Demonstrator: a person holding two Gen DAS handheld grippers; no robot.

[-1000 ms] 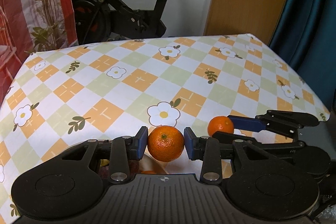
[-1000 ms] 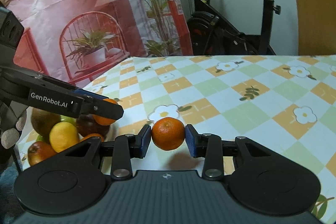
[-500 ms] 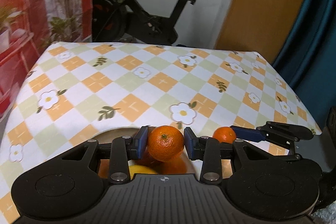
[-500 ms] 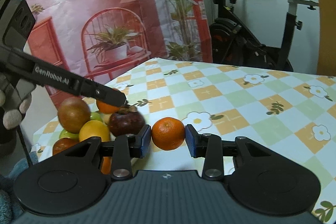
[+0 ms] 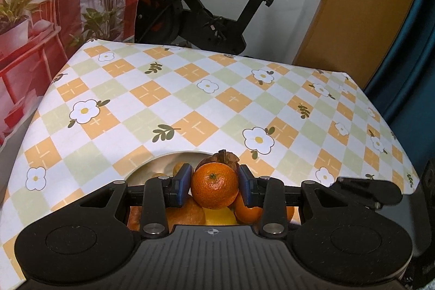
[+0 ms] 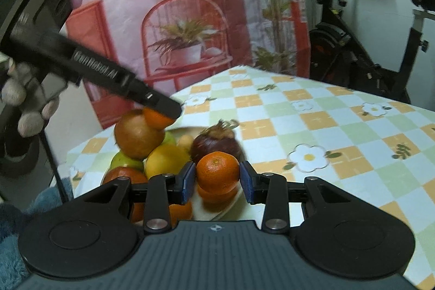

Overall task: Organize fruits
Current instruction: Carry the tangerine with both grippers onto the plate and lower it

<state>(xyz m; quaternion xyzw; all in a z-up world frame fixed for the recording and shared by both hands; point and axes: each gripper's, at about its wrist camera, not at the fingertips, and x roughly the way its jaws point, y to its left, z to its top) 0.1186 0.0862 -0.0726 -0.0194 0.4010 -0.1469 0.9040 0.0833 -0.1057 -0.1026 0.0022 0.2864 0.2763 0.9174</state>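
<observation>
While both grippers' fingers clasp mandarins, blurred white lettering marks the left gripper [image 6: 160, 113].

Both hand-held grippers [image 5: 214, 188] [image 6: 217, 178] carried their tangerines [image 5: 214, 186] [image 6: 217, 172] from bare tablecloth to above the fruit plate [image 5: 163, 160].

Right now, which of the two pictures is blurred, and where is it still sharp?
Right wrist view: the left gripper and the fruit pile are smeared, while its held mandarin is sharp. Left wrist view: crisp throughout, with the tablecloth bent by the fisheye.
</observation>
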